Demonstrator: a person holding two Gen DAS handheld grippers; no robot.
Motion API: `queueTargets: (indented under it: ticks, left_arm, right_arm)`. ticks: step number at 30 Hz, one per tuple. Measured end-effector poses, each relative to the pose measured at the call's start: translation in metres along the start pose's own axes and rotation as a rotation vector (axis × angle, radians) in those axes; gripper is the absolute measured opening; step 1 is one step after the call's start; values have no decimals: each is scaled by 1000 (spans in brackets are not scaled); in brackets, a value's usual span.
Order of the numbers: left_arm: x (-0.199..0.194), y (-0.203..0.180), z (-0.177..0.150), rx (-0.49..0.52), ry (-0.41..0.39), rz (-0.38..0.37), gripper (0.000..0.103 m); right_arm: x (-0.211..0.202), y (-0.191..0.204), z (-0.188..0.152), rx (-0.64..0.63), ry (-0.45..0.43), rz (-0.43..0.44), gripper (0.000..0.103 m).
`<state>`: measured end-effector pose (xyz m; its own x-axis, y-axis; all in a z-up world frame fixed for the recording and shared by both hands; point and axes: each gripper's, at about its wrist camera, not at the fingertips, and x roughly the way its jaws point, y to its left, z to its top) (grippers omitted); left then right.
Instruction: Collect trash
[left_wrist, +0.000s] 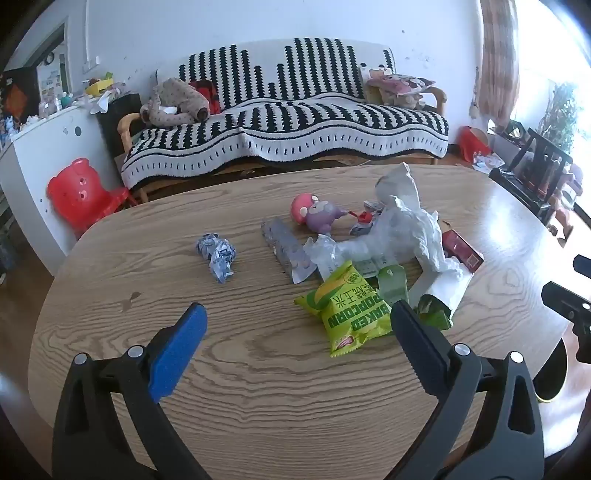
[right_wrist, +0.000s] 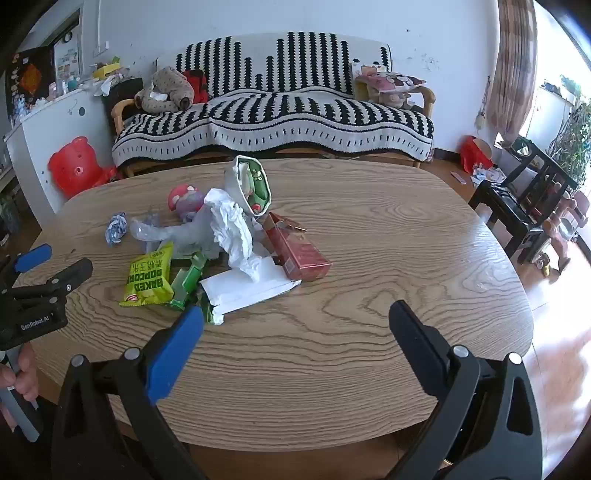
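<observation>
Right, both grippers are hovering low over the wooden table (left_wrist: 258, 369), left gripper (left_wrist: 299, 325) gaping wide and holding nothing, right gripper (right_wrist: 295, 325) likewise wide and empty. The trash is lying mid-table: a green popcorn bag (left_wrist: 347, 310), a crumpled white wrapper (right_wrist: 232, 225), a red carton (right_wrist: 299, 254), and a balled-up blue-white paper (left_wrist: 218, 254) sitting apart to the left.

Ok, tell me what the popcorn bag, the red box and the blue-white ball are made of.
Popcorn bag: looks like glossy plastic film, with shiny creases and crimped ends. Red box: seems to be printed cardboard with a slight sheen, flat faces, folded edges and an open flap. Blue-white ball: probably crumpled paper or thin wrapper, with sharp irregular folds; too small to be sure.
</observation>
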<state>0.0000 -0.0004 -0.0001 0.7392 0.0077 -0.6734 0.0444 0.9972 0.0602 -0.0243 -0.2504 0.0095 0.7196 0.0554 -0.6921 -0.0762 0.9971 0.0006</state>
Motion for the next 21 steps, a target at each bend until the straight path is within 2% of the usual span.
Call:
queueTargets:
  ticks: [21]
  left_arm:
    - [-3, -3, 1, 3, -10, -1, 97]
  right_arm:
    - [0, 2, 0, -4, 5, -3, 97]
